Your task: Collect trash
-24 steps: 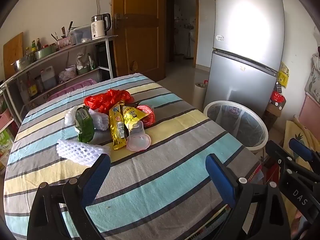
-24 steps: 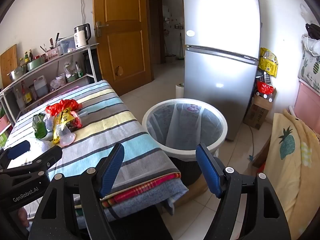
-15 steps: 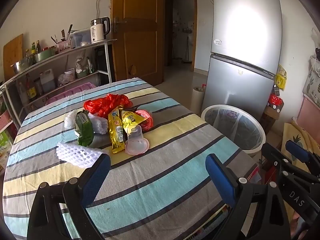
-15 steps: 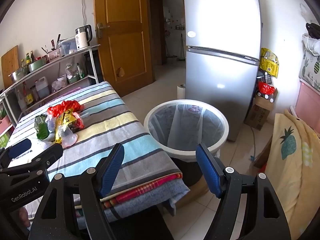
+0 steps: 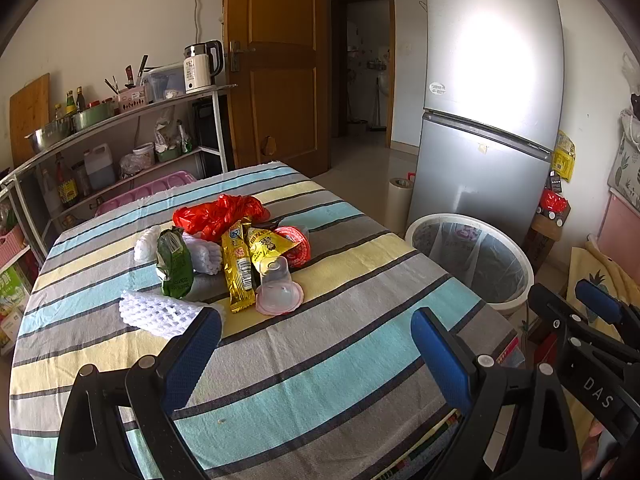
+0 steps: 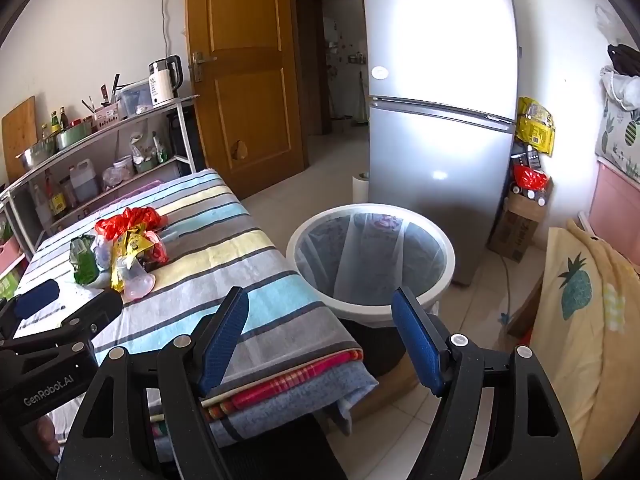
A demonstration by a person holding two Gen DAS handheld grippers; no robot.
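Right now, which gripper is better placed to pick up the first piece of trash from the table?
Left gripper: open, aimed at the trash pile. The right gripper, also open, faces the bin.

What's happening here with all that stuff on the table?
A person holds a two-finger gripper in each hand, about to clear rubbish. Both the left gripper and the right gripper are open and empty, back from the pile. The wrappers, a red plastic bag, a plastic cup and white foam netting lie untouched on the striped tablecloth. A lined bin waits beside the table.
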